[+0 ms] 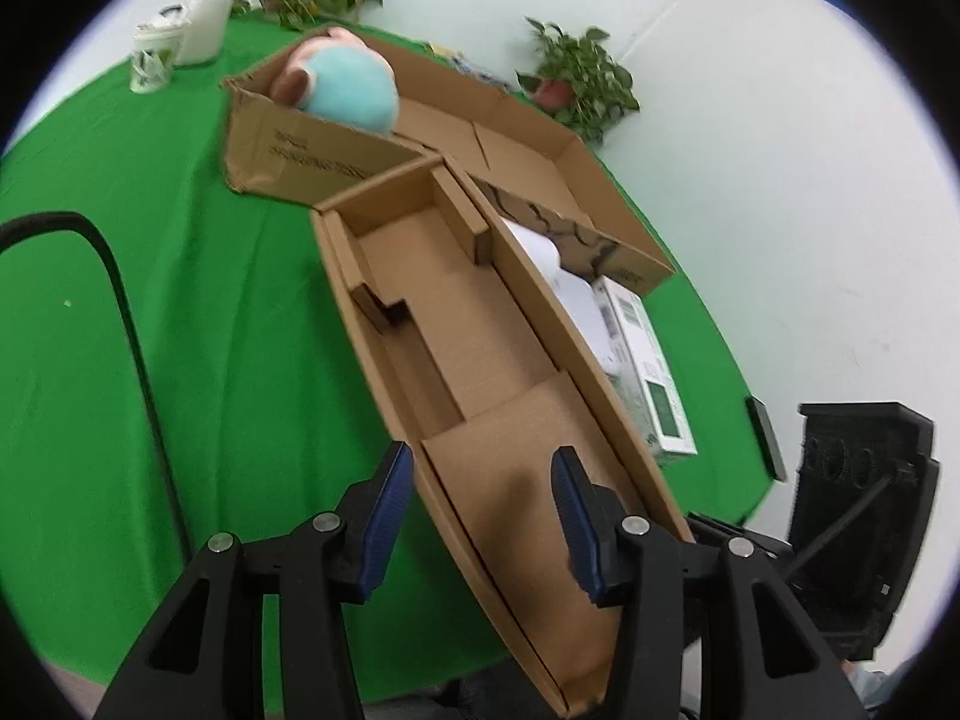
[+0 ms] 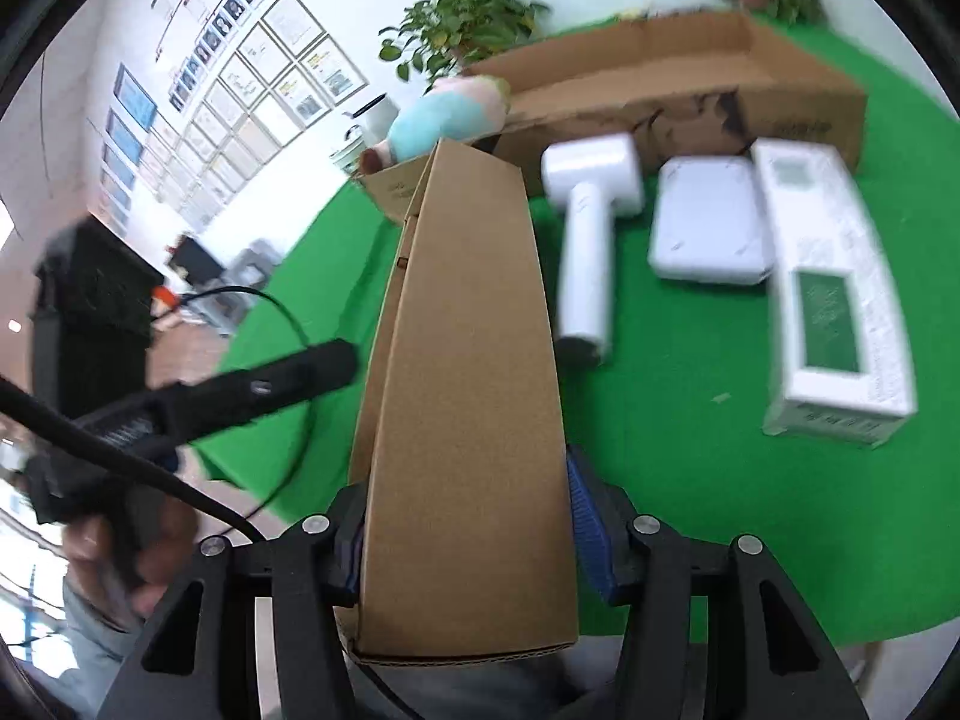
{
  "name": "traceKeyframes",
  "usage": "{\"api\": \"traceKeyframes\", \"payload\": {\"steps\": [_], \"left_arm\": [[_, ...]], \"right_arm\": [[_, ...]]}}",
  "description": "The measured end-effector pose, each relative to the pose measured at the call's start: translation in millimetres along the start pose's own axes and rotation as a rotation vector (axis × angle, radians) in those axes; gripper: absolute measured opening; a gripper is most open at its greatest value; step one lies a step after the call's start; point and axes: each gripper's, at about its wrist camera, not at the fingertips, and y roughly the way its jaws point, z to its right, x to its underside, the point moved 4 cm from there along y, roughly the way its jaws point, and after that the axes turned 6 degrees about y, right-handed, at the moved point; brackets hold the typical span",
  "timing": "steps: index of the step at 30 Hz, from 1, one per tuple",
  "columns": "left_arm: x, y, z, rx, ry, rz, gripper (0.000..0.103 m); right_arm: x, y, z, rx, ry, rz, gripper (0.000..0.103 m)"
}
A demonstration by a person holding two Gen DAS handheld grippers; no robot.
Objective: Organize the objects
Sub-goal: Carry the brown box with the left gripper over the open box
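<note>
A long, narrow cardboard box lies open-topped on the green table, its long axis running away from both grippers, from the near edge toward the far edge, where its far end touches a larger open carton holding a blue-and-pink plush toy.

The left gripper straddles the box's near left wall — one blue pad sits outside it, the other inside over the box floor. The pads are apart from the cardboard, so this tool stands part-open and grips nothing.

The right gripper sits astride the box's near right wall or flap, which fills the gap between its fingers. Its left pad is hard against the cardboard; the right pad looks just touching, though blur makes it hard to be sure. I read it as closed on the box.

To the right of the box, on the same table, lie a white hammer-shaped device, a flat white pack and a white-and-green carton, all near the large carton's front wall.

Both hands are at the box's near end, one on each long wall, so the coming move likely turns on the box's length — lifting or swinging from one end leaves the far end free to drag against the large carton.
</note>
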Motion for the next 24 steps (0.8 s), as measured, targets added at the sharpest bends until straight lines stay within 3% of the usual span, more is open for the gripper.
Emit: {"api": "traceKeyframes", "payload": {"steps": [2,6,7,10,15,18,20,22,24], "left_arm": [[0.1,-1.6,-6.8,-0.026,-0.017,-0.003,0.046],[-2.6,-11.0,-15.8,-0.023,-0.029,0.012,0.046],[-3.3,-11.6,-16.7,-0.031,-0.025,0.01,0.046],[-6.4,-7.1,-19.0,-0.046,-0.023,-0.004,0.046],[-11.1,10.3,-16.0,-0.063,-0.011,-0.025,0.046],[-9.6,15.4,-10.8,-0.058,0.009,-0.034,0.044],[-7.6,20.5,-9.4,-0.057,0.01,-0.051,0.038],[-4.5,20.5,-8.7,-0.052,0.013,-0.054,0.029],[-3.4,15.5,-11.5,-0.088,0.016,-0.053,0.029]], "right_arm": [[1.0,3.5,-7.6,0.002,-0.014,0.008,0.052],[2.1,18.9,-5.7,-0.093,0.07,-0.059,0.054],[2.1,19.9,-6.1,-0.078,0.067,-0.054,0.055],[-2.1,13.4,-11.5,0.008,0.008,0.021,0.079],[-13.9,3.7,-25.3,0.164,-0.172,0.13,0.084],[-17.5,13.6,-25.4,0.198,-0.193,0.094,0.073],[-15.1,19.2,-25.2,0.206,-0.193,0.051,0.053],[-14.0,17.0,-26.1,0.191,-0.194,0.036,0.049],[-9.6,17.8,-29.7,0.178,-0.2,0.024,0.049]]}}
